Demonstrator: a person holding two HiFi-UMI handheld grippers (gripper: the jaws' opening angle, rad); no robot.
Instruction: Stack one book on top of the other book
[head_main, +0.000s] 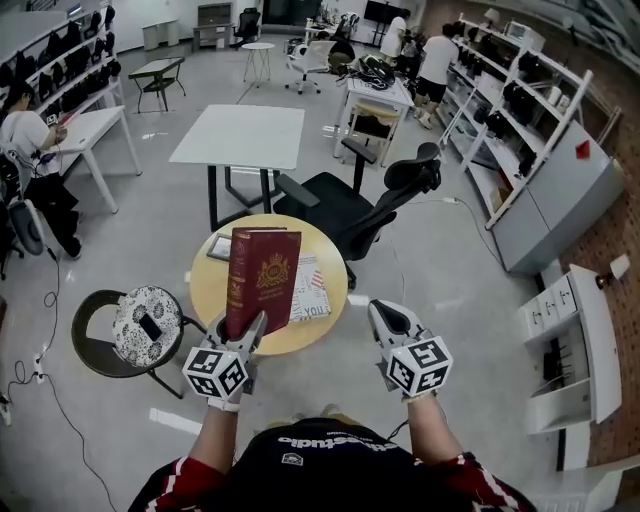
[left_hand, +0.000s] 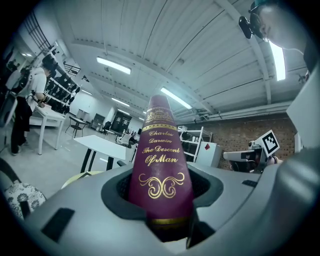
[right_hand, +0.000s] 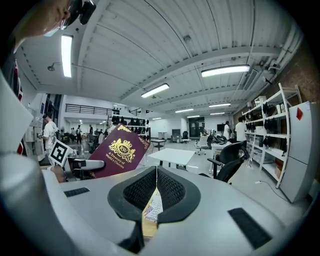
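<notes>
head view, see? left gripper (head_main: 240, 326) clamps the maroon book (head_main: 262, 275) upright over the round table (head_main: 212, 290). right gripper (head_main: 392, 318) pinched, empty.
— yep, carrying step. next, tip it flat onto the other book (head_main: 312, 292).

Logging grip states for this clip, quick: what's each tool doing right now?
Left tool: closed on the maroon book, which it holds upright.
Right tool: closed, holding nothing.
</notes>
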